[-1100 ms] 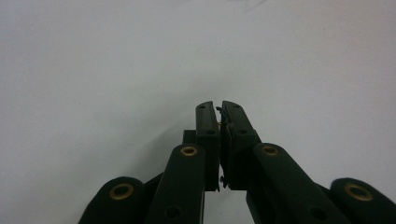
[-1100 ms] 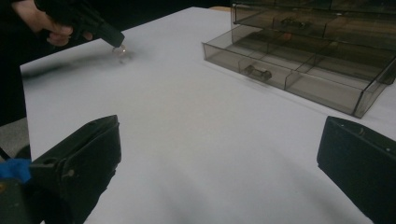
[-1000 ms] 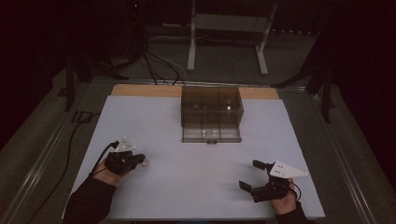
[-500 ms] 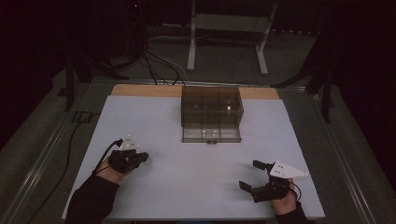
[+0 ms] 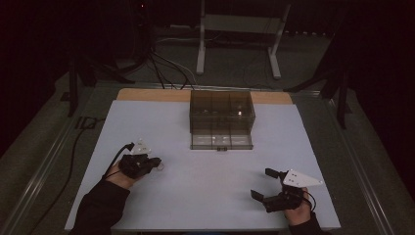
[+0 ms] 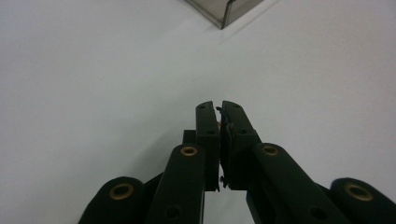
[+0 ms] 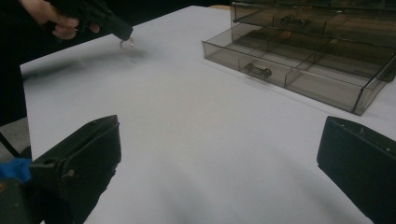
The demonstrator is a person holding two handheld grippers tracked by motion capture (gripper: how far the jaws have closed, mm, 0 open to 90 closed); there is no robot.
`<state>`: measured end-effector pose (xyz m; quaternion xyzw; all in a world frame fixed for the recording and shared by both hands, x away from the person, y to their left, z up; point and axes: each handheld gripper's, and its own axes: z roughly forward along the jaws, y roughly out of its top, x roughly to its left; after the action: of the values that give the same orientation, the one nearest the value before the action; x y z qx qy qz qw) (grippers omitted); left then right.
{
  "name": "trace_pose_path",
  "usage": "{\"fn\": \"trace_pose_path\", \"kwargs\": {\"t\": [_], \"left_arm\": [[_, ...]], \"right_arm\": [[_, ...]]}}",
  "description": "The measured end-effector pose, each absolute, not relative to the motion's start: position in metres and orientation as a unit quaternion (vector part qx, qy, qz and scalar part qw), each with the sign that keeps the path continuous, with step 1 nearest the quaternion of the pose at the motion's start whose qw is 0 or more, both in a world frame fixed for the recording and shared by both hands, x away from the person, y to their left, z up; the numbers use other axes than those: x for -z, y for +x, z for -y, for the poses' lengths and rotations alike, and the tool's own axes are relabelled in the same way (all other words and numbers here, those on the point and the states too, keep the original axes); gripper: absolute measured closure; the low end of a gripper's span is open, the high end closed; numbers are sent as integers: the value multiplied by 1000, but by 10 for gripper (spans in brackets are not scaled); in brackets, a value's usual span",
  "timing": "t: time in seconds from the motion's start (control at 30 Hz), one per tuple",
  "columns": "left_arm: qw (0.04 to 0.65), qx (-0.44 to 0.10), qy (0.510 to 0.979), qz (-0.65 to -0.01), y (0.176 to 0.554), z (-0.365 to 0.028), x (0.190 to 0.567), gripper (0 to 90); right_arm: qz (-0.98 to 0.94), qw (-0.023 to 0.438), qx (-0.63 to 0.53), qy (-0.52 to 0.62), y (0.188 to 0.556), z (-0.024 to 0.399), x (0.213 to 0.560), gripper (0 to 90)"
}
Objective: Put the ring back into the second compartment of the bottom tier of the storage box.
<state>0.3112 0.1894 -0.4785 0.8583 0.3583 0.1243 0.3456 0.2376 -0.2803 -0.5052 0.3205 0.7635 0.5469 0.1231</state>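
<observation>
A smoky clear drawer box [image 5: 221,110] stands at the back middle of the white table [image 5: 205,196], its bottom drawer [image 5: 221,141] pulled out. In the right gripper view that drawer [image 7: 299,77] has several compartments, and a small metal piece [image 7: 257,71] lies in one. My left gripper [image 5: 155,163] hovers at the left of the table, jaws together on a small metal ring [image 7: 126,43]. The left gripper view shows its tips [image 6: 219,106] pinched on a thin sliver. At the front right, my right gripper [image 5: 261,183] stands open with nothing between its wide-apart jaws [image 7: 219,135].
A corner of the box [image 6: 224,10] sits ahead of the left gripper. A wooden strip [image 5: 147,94] edges the table's back. Dark floor with cables [image 5: 161,68] and a white stand [image 5: 240,34] lies beyond.
My left gripper has drifted slightly to the right with the ring. The right gripper has stayed where it was.
</observation>
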Motion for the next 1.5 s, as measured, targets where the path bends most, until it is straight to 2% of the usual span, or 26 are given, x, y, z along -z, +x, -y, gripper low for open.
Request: {"fn": "trace_pose_path", "kwargs": {"t": [1.5], "left_arm": [[352,-105,880,-300,337,-127,470,881]], "right_arm": [[-764,121,-547,320,237,280,505,0]]}}
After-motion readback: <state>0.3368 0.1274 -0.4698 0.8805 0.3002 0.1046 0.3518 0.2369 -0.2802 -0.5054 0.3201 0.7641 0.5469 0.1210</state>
